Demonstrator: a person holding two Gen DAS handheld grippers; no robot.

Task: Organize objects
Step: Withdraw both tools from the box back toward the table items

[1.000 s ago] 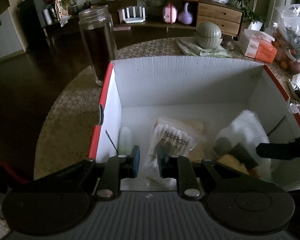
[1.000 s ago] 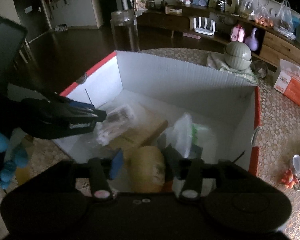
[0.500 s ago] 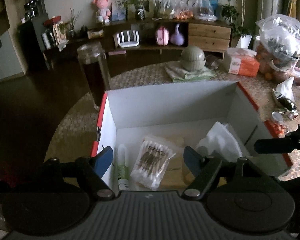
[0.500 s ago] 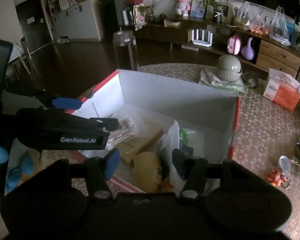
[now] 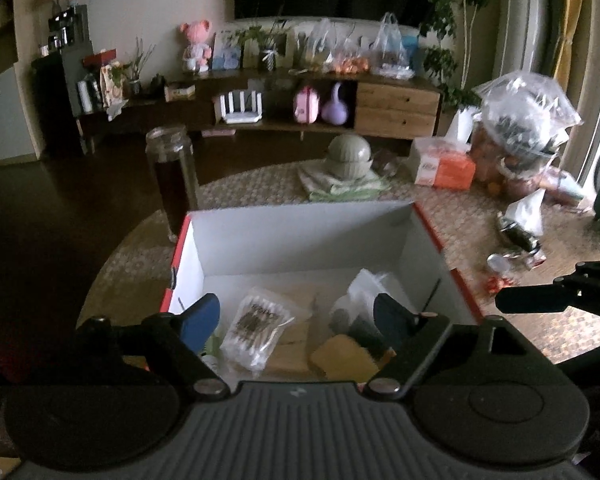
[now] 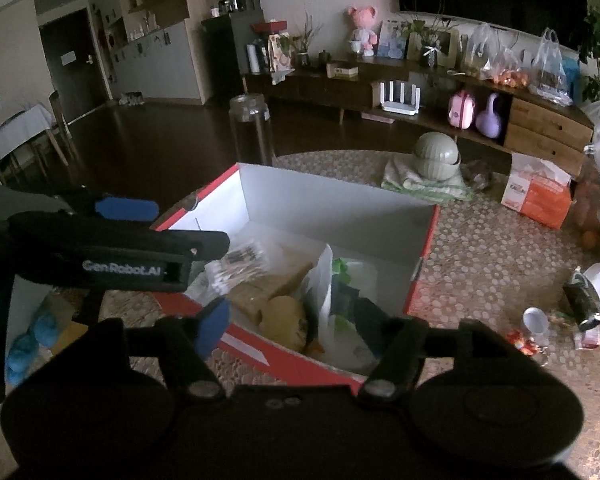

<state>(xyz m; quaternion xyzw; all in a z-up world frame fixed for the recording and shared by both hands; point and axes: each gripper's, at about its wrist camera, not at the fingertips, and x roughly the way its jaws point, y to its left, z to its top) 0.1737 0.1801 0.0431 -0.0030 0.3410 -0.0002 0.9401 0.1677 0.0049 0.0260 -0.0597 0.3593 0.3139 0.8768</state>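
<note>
A red box with white inner walls (image 5: 300, 216) (image 6: 340, 216) stands on the round table. In it lie a clear bag of cotton swabs (image 5: 258, 330) (image 6: 240, 258), a yellow lump (image 5: 344, 360) (image 6: 282, 318), a white plastic bag (image 5: 364, 288) (image 6: 324, 280) and a brown packet (image 6: 268, 284). My left gripper (image 5: 294, 318) hovers above the box's near left part, jaws opening, with nothing between them. My right gripper (image 6: 292, 322) hangs over the near edge, jaws also opening, clear of the yellow lump below. One left finger (image 6: 148, 242) crosses the right wrist view.
A tall glass jar (image 5: 172, 176) (image 6: 250, 128) stands just behind the box's left corner. Behind the box are a green bowl on a folded cloth (image 5: 348, 156) and an orange tissue pack (image 5: 444, 164). Plastic bags (image 5: 524, 128) and small clutter (image 6: 536, 324) crowd the right side.
Both grippers rose and drew back out of the box. The left jaws went from nearly shut over the swab bag to wide. The right jaws spread off the yellow lump, which stays in the box.
</note>
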